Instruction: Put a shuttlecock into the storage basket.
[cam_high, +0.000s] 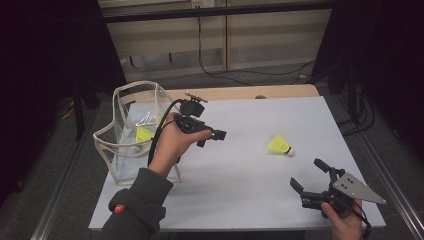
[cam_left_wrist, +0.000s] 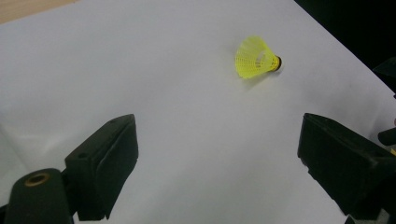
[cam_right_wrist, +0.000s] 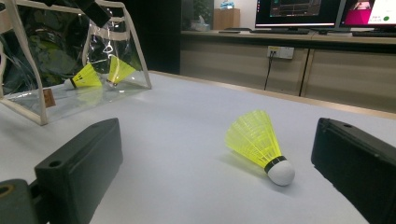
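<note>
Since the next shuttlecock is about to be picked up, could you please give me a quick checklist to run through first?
1. Shuttlecock lies free on the table: ok.
2. Left gripper open and empty: ok.
3. Right gripper open and empty: ok.
4. Path from left gripper to shuttlecock unobstructed: ok.
5. Bag upright on the table: ok.
6. Bag mouth open enough for a drop: cannot tell.

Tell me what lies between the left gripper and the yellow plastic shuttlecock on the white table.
Nothing: the high view shows bare white table between the left gripper and the yellow plastic shuttlecock; the left gripper view shows the same.
</note>
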